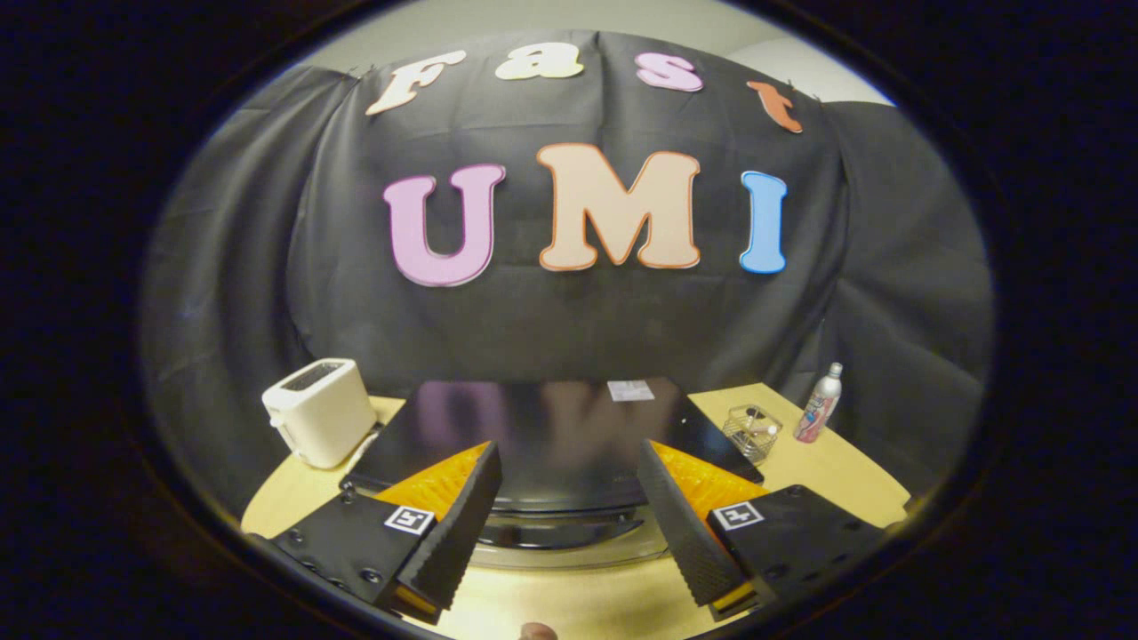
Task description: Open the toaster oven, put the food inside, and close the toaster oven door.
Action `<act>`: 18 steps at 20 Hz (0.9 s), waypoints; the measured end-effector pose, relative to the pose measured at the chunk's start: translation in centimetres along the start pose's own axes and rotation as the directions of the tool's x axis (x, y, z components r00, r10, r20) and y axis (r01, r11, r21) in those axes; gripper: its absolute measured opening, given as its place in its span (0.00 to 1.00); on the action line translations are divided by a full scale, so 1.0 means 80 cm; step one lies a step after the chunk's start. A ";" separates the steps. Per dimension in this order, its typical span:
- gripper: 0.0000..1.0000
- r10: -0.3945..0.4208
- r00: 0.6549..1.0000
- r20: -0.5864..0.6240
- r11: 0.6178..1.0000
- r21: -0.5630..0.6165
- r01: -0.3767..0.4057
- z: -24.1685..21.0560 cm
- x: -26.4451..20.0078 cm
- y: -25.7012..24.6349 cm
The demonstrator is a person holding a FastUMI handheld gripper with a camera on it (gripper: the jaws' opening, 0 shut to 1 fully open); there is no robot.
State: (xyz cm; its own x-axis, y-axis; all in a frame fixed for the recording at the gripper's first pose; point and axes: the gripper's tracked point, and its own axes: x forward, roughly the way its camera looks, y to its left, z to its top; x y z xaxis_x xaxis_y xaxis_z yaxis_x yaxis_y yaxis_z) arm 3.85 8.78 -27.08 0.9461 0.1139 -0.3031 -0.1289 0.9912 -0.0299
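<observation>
Fingers of the tool (569,524) stand spread wide at the bottom of the frame, released and holding nothing, with a broad gap between them. Through that gap, at lower centre, sits the toaster oven (533,436): its glossy black top fills the middle of the frame, and its front edge with what looks like a curved handle bar (560,533) lies right between the fingertips. That placement seems deliberate, since the first step is opening the door, and an open grip squared up to the handle suits reaching for it. The door appears closed, so the task looks barely begun.

A white pop-up toaster (320,411) stands at the left of the frame, just beside the oven's left rear corner. At the right, a small clear container (752,432) sits near the oven's right edge, and a white spray bottle (819,404) stands beyond it, all on the pale wooden counter (836,471). I cannot tell which item is the food.

The tool points forward and slightly downward over the oven, held level, fingers even on either side of centre.
</observation>
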 end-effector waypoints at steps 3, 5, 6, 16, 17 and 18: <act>0.98 0.000 0.999 -0.044 1.000 -0.002 0.000 -0.030 0.002 0.002; 0.98 0.003 0.997 -0.072 1.000 0.004 -0.003 -0.047 -0.001 0.005; 0.98 -0.002 0.999 -0.055 1.000 0.026 0.003 -0.043 -0.003 0.001; 0.99 0.016 0.996 -0.085 0.994 0.111 -0.007 -0.071 -0.052 -0.007; 0.99 0.019 0.996 -0.088 0.994 0.109 -0.009 -0.074 -0.059 -0.009; 0.99 0.020 0.995 -0.094 0.994 0.107 -0.010 -0.079 -0.066 -0.010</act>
State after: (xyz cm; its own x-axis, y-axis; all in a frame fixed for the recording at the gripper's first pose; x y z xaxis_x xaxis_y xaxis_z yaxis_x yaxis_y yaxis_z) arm -2.95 6.95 -31.47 0.9110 0.1271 -0.3923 -0.1062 0.9915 0.0748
